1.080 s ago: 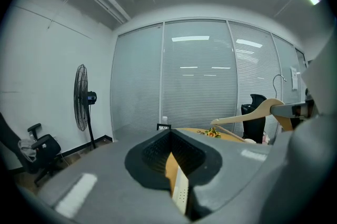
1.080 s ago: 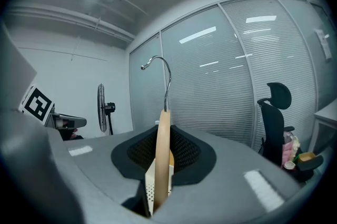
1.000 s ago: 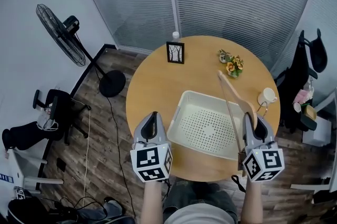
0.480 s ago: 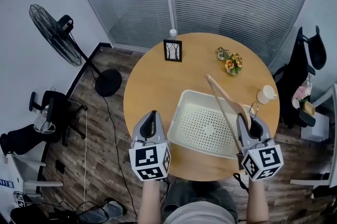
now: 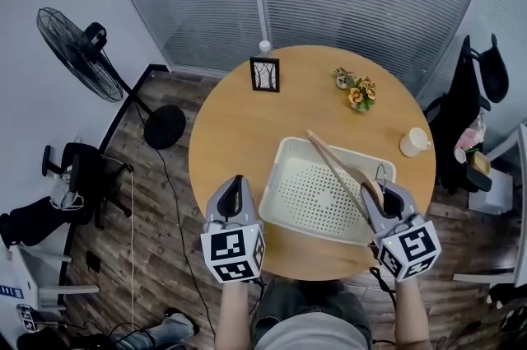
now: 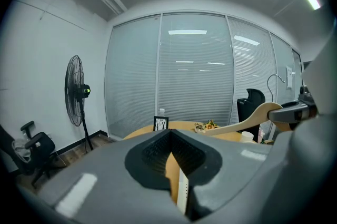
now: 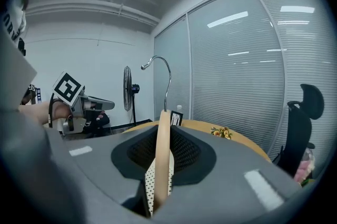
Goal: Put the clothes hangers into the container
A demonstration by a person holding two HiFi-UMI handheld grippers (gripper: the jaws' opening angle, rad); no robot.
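Note:
A wooden clothes hanger (image 5: 333, 163) with a metal hook slants over the white perforated basket (image 5: 278, 175) on the round table. My right gripper (image 5: 380, 190) is shut on the hanger's thick end, above the basket's near right corner. In the right gripper view the hanger (image 7: 163, 154) stands edge-on between the jaws, its hook curling up above them. My left gripper (image 5: 237, 182) is shut with nothing in it and hovers at the table's near left edge, left of the basket. The left gripper view shows the hanger (image 6: 247, 120) at the right.
At the table's far edge stand a small picture frame (image 5: 264, 75) and a white bottle (image 5: 264, 47). A little flower pot (image 5: 356, 91) and a white cup (image 5: 414, 141) sit to the right. A standing fan (image 5: 78, 52) is on the floor to the left.
My right gripper has carried the hanger left and nearer, from beside the basket's right rim to over the basket. The left gripper has hardly moved.

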